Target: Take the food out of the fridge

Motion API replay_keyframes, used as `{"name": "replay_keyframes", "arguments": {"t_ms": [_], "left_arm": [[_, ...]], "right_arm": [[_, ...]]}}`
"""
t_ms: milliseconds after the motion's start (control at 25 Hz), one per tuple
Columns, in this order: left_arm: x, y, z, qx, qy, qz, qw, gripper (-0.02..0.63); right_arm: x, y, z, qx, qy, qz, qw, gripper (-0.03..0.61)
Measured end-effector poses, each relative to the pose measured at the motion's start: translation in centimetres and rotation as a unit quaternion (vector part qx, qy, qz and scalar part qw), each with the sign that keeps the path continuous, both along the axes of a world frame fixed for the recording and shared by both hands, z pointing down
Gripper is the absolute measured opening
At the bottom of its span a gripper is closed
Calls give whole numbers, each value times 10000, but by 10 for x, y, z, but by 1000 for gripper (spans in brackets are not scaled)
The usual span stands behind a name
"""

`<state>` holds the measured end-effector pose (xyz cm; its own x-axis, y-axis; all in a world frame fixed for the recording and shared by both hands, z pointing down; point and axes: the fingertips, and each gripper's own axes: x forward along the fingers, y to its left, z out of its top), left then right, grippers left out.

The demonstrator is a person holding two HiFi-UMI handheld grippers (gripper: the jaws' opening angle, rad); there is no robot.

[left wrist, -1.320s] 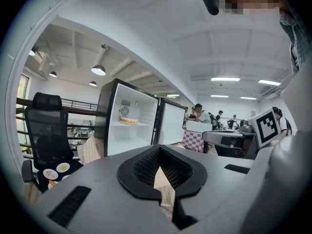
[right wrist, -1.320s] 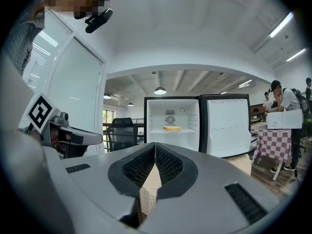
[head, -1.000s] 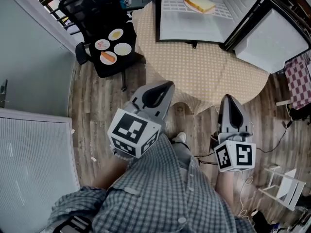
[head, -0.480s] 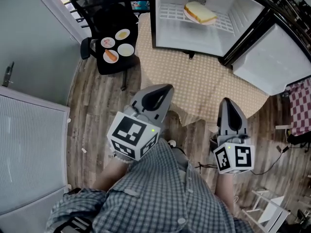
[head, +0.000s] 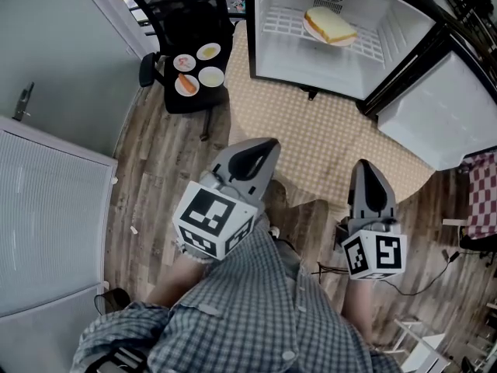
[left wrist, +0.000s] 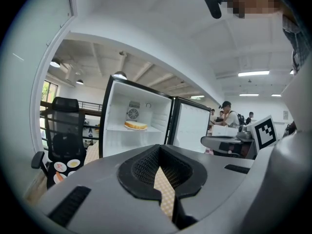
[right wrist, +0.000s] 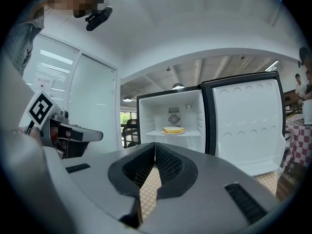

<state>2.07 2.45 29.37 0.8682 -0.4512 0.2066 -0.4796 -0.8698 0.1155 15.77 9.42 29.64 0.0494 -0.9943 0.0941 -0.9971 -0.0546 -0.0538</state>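
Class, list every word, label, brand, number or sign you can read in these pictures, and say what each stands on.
None: no readable text anywhere.
The left gripper and right gripper bear only black-and-white square marker patterns, no letters or digits.
The fridge shows no brand or label.

A sandwich (head: pixel 332 24) lies flat on a plate on the open fridge (head: pixel 404 45)'s wire shelf.

The fridge door (head: pixel 446 107) runs off the head view's right edge
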Motion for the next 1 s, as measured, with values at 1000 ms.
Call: {"name": "replay_keyframes", "arguments": {"t_ms": [1000], "left_arm": [[44, -129, -9, -163, 257, 38, 9995, 6]], "right_arm": [[48, -120, -3, -133, -110, 147, 9997, 11]]}}
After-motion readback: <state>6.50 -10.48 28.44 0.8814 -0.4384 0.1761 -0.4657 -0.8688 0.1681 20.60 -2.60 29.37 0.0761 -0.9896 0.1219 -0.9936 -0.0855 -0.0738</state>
